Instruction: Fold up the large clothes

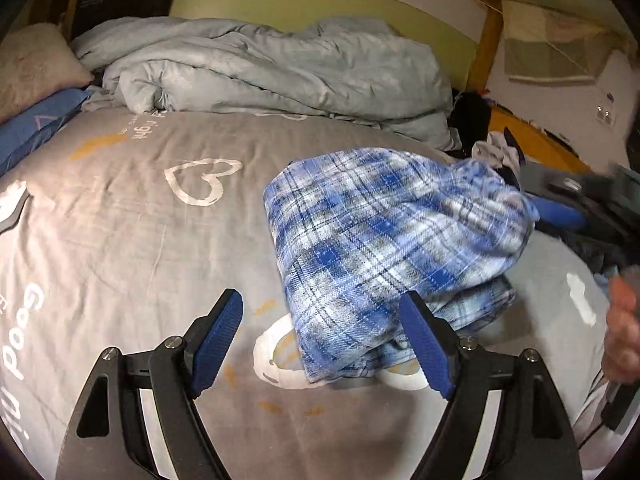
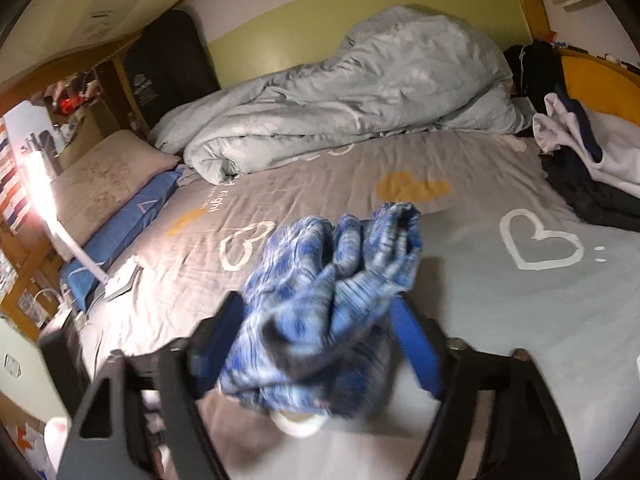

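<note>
Left wrist view: left gripper (image 1: 324, 344) open, empty. Right gripper (image 2: 320, 340) spread around bunched plaid shirt (image 2: 332, 280); grip uncertain. Soft, limp flannel; take corners.

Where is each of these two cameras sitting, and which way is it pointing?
Left wrist: rides the left tongs, looking forward over the grey bed sheet at the blue plaid garment; blue fingers spread, person's hand at right edge.
Right wrist: rides the right tongs, facing the same bed; garment bunched between its fingers.
Shared: garment, sheet, crumpled duvet.
</note>
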Demonstrator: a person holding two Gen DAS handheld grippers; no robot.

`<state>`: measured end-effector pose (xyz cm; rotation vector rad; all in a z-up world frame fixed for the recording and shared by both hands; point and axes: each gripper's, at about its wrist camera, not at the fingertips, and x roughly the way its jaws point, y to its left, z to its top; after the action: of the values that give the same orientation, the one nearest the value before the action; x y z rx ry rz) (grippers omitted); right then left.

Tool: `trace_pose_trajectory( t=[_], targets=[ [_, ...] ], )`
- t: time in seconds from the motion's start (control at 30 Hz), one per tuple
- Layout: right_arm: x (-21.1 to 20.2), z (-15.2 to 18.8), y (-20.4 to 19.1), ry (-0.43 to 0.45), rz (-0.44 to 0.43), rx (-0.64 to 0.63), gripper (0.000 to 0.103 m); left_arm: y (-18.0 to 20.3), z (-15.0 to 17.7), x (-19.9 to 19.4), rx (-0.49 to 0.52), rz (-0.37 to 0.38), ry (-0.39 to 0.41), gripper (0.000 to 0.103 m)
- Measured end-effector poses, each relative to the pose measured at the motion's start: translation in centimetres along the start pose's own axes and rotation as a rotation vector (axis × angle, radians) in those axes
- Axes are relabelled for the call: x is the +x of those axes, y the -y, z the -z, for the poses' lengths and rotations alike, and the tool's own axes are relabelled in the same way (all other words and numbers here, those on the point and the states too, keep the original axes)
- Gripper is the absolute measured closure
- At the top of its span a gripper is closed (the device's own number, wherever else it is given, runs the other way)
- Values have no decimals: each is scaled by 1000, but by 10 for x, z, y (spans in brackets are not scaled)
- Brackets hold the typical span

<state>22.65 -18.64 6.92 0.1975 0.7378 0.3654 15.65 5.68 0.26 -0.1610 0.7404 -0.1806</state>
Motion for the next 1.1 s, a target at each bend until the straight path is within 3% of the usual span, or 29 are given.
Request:
trace_pose_trajectory(
  t=[0.13, 0.3, 0.43, 0.67, 0.77, 0.87, 0.93, 1.03, 1.1],
  targets=[
    [26, 10, 0, -47, 91, -17, 65, -6, -1, -1, -32, 28, 1, 24],
    [34, 47, 43, -154, 76, 127, 77, -13, -2, -2, -55, 38, -2, 24],
    [38, 77, 58, -171, 87, 144, 78, -9, -2, -2, -54, 44, -5, 24],
    [29, 73, 54, -182, 75, 112, 76, -3, 1, -1, -35, 35, -12, 23],
    [14, 66, 52, -124, 98, 84, 61, -2, -9, 1, -53, 40, -16, 23],
    [4, 53, 51, -64, 94, 79, 33, -5, -22, 6, -108, 73, -37, 23],
    [1, 43, 57, -37, 72, 132, 8, -4, -31, 10, -127, 89, -47, 23],
    [5, 31, 67, -12, 53, 226, 4, 1, -42, 21, -117, 62, -73, 17],
    [22, 21, 71, -59, 5, 252, 4, -1, -46, 33, -141, 56, -102, 14]
  ],
)
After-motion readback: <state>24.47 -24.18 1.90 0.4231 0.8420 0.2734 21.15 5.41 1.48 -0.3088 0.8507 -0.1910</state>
